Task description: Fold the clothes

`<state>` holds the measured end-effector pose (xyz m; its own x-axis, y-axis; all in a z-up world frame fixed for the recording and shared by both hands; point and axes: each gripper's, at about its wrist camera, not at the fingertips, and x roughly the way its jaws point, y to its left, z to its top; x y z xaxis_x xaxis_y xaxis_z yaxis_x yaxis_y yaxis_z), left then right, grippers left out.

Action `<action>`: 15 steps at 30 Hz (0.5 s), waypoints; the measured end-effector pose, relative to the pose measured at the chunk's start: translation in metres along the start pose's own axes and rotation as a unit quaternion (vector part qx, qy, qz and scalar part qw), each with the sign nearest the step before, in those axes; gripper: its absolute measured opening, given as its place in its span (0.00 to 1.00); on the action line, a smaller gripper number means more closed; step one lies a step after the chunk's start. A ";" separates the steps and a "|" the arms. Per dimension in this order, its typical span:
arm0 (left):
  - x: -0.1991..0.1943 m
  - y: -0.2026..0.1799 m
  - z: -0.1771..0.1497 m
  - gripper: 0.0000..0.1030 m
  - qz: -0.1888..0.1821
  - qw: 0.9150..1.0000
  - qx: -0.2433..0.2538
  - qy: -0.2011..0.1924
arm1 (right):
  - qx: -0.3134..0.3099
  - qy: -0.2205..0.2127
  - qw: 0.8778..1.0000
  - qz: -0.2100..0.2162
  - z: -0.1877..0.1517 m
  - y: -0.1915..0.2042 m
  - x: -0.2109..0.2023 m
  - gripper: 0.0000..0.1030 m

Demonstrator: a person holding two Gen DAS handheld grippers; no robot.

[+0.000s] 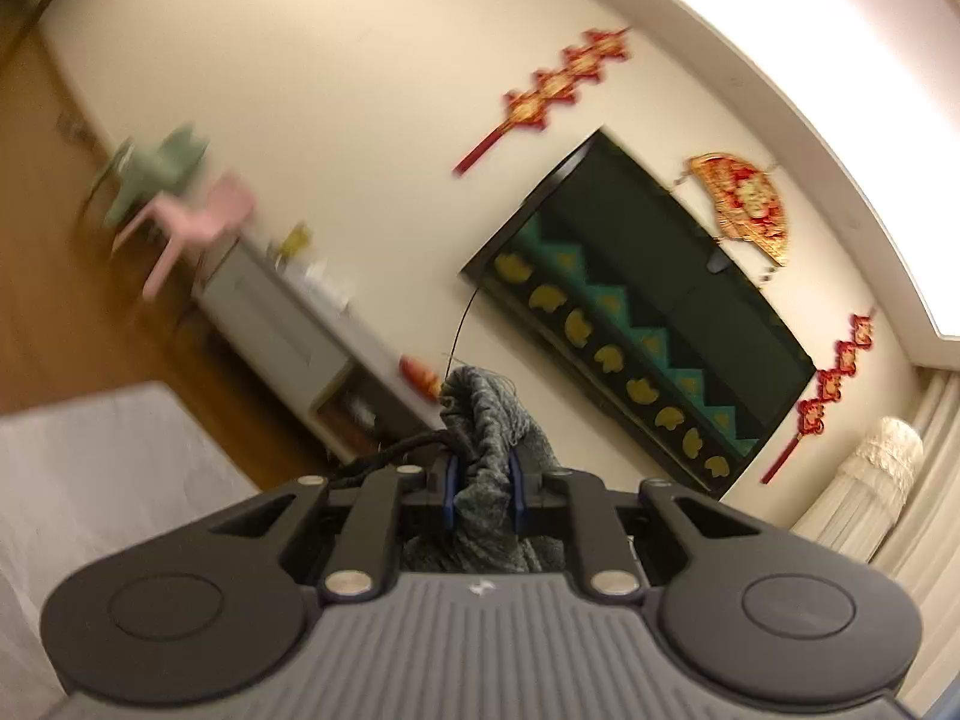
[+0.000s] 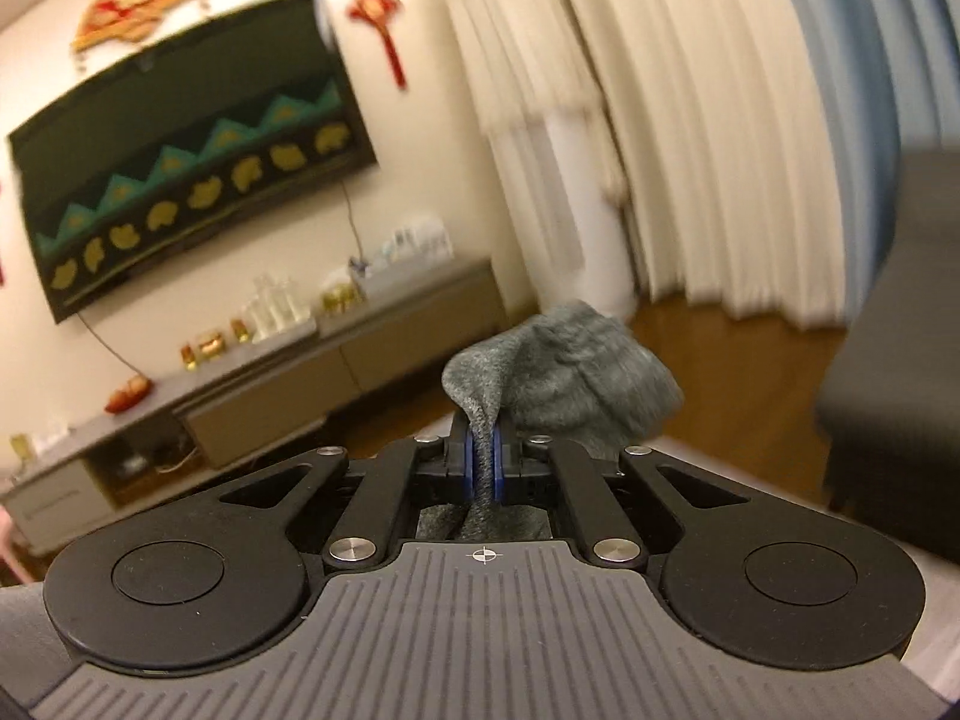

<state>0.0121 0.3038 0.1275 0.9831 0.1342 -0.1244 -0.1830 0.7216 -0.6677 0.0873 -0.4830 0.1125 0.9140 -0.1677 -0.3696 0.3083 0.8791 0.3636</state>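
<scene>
Left gripper: jaws narrow, blue pads clamped on a bunched fold of grey knit garment. Fabric bulges up past the tips and hangs down behind the pads. Black cable lies just left of the pinch.

Right gripper: jaws nearly together, pads pinching a thin ridge of the same grey fabric; rest of it balloons out to the right above the tips.

Both cams aim across the room, so the garment is lifted; only bits at the pads show, lower part hidden by gripper bodies.

Left view, tilted and blurred: white sheet bottom left, wood floor beyond, pink chair and green chair further off.

Far wall: low grey cabinet w/ bottles and small items on top, TV w/ patterned cover above it, red knot hangings and a fan ornament around the TV. Cream curtains at right; dark grey sofa at right edge.
</scene>
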 end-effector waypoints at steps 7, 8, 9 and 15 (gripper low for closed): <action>0.135 0.045 -0.044 0.18 0.213 0.965 0.019 0.152 | -0.057 0.104 0.992 -0.039 -0.040 0.033 0.115 0.52; 0.148 0.060 -0.058 0.18 0.242 0.953 0.017 0.180 | -0.061 0.121 0.990 -0.045 -0.047 0.034 0.123 0.59; 0.152 0.073 -0.067 0.18 0.253 0.947 0.011 0.198 | -0.063 0.135 0.988 -0.050 -0.053 0.034 0.129 0.58; 0.145 0.083 -0.066 0.26 0.241 0.951 0.017 0.195 | -0.075 0.112 0.989 -0.060 -0.039 0.015 0.114 0.79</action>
<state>0.1396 0.3382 0.0051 0.7098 0.1970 -0.6763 -0.6048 0.6626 -0.4418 0.1863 -0.4713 0.0430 0.7863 -0.1858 -0.5893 0.3531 0.9177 0.1818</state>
